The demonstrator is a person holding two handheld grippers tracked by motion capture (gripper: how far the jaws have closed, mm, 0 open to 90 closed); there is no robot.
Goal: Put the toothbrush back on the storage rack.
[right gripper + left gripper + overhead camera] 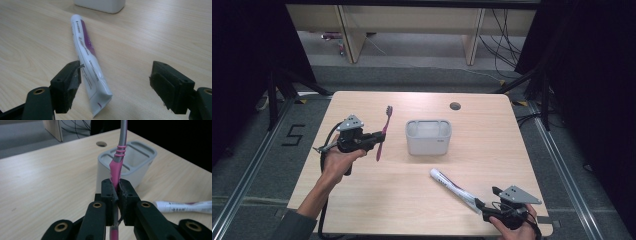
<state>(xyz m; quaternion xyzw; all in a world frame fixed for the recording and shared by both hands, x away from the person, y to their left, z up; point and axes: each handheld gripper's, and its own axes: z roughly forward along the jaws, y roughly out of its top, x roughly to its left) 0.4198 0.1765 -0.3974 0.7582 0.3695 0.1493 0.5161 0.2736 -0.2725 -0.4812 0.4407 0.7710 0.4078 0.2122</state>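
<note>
Toothbrush (117, 165), pink and grey, sat clamped in my left gripper (379, 138), lifted off the table (362, 200) just left of the one grey holder (428, 136), whose slots looked empty. One toothpaste tube (86, 57) lay flat on the wood, its crimped end between the wide-spread jaws of my right gripper (115, 82), beside one pad; nothing blocked the holder.

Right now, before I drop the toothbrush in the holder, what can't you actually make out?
- Toothbrush head: cut off by the top edge in the left gripper view, too small for bristle detail in the high view.
- Holder compartments: the toothbrush crosses them in the left gripper view; their bottoms are hidden.
- Toothpaste tube print: too small to read.
- Right gripper against the tube: whether its pad touches is unclear.
</note>
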